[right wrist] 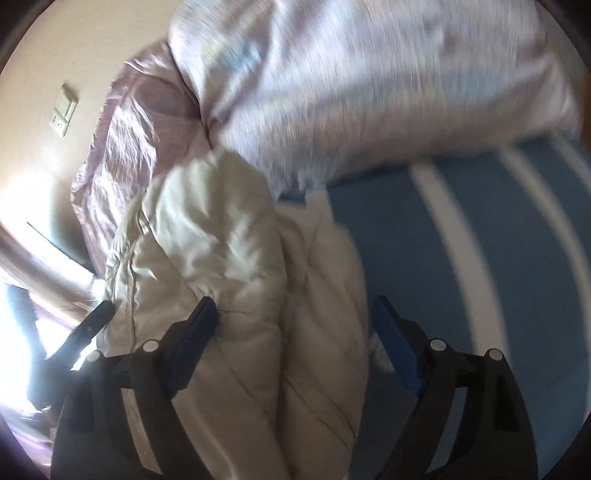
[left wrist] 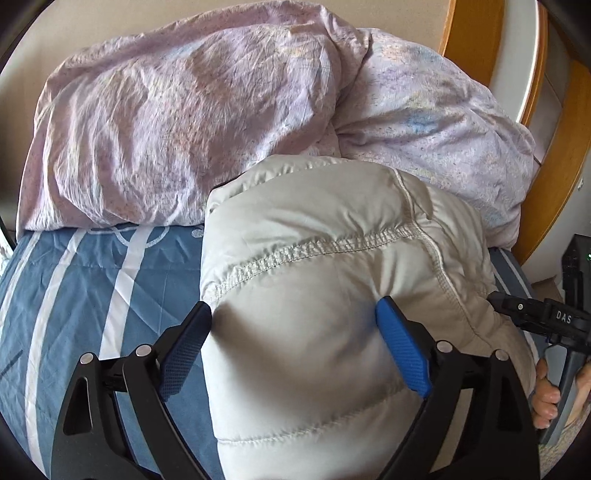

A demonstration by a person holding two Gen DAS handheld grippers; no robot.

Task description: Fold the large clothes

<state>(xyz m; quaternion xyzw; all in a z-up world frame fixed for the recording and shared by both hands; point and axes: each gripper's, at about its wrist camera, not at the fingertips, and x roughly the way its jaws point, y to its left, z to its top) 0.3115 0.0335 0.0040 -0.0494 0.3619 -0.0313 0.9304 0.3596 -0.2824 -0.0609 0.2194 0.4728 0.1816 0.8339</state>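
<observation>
Puffy quilted jacket (left wrist: 332,280), pale grey-beige, lies bunched on a bed covered by a blue sheet with white stripes (left wrist: 74,295). Behind it sits a crumpled lilac duvet (left wrist: 184,122), touching the jacket's far edge. A wooden bed frame (left wrist: 472,33) curves at the upper right.

In the left wrist view, the left hand-held gripper (left wrist: 293,343) stands wide, its blue pads (left wrist: 402,350) on either side of a thick fold of the jacket, pressing against the padding without pinching it flat. The right hand-held gripper (left wrist: 535,317) shows at the right edge, beside the jacket's seam.

The right wrist view is motion-blurred. There the right hand-held gripper (right wrist: 291,332) is spread wide over the jacket (right wrist: 221,258); one finger (right wrist: 195,332) rests on the fabric, the other sits over the striped sheet (right wrist: 480,258).
</observation>
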